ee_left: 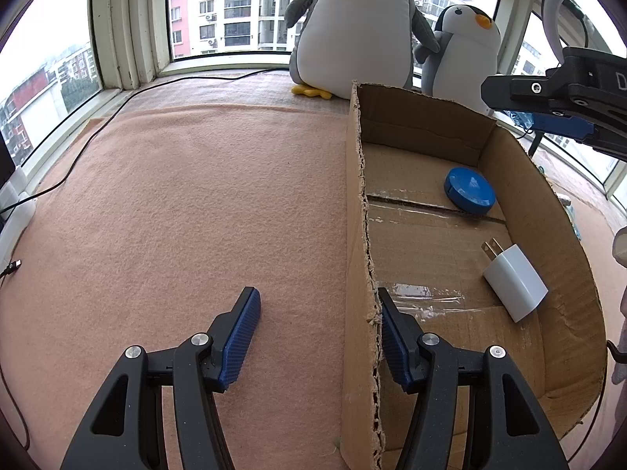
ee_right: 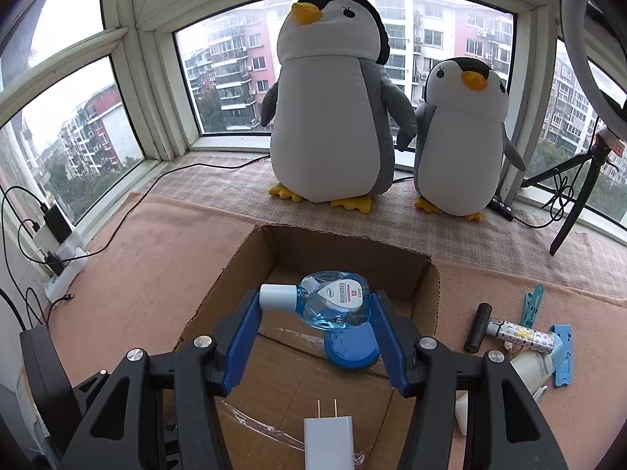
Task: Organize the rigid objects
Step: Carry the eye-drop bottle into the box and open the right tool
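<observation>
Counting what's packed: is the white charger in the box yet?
In. The white charger lies flat on the cardboard box floor, prongs toward the blue disc.

The box [ee_right: 219, 297] is rough matt cardboard with torn edges and glossy tape on its floor. In it, the charger [ee_right: 328, 444] is smooth white plastic, the puck [ee_right: 352, 348] glossy blue plastic. The bottle [ee_right: 333, 303] above is clear plastic (liquid-filled). Beneath the box, fuzzy pink cloth [ee_left: 176, 203].

A small clear blue bottle [ee_right: 333, 305] was held between the right gripper [ee_right: 317, 313] pads above the cardboard box [ee_right: 231, 274]; inside were seen a blue round lid [ee_right: 350, 350] and a white charger [ee_right: 329, 444].
</observation>
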`<state>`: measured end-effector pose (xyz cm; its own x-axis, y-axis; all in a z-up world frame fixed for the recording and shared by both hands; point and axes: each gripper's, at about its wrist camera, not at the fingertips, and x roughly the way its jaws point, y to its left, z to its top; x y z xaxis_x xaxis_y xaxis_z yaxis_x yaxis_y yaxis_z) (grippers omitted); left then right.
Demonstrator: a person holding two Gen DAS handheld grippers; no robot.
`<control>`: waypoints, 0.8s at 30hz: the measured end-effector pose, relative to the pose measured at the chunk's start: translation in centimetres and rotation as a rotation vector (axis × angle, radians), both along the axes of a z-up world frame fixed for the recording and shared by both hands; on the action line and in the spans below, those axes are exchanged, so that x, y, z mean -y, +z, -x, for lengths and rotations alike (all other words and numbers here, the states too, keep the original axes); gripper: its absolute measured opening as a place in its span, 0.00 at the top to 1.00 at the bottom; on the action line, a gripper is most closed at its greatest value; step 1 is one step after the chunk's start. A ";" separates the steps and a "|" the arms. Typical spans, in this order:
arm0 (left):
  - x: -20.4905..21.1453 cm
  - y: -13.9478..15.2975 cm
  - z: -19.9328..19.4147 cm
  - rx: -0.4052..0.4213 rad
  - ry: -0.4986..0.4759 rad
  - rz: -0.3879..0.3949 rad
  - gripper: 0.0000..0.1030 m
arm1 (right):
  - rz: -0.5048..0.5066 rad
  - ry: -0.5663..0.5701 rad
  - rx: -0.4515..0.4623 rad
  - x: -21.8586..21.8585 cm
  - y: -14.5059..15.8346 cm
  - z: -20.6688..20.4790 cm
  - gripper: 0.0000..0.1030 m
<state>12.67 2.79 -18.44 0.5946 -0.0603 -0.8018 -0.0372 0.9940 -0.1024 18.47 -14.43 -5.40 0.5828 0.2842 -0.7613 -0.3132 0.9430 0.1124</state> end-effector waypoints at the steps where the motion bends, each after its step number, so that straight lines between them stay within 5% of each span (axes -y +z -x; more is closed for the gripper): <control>1: 0.0 0.0 0.0 0.001 0.000 0.000 0.39 | 0.005 0.003 -0.003 -0.2 -0.2 -0.1 0.49; 10: 0.0 0.0 -0.1 0.002 -0.001 0.000 0.39 | 0.018 0.019 -0.023 -1.0 -0.9 -0.9 0.47; 13: 0.0 0.0 -0.1 0.002 -0.001 -0.001 0.39 | 0.034 0.015 -0.015 -1.1 -0.7 -0.9 0.25; 24: 0.0 -0.1 -0.3 0.003 -0.001 -0.002 0.39 | 0.022 -0.009 -0.014 -0.5 -0.5 -0.9 0.24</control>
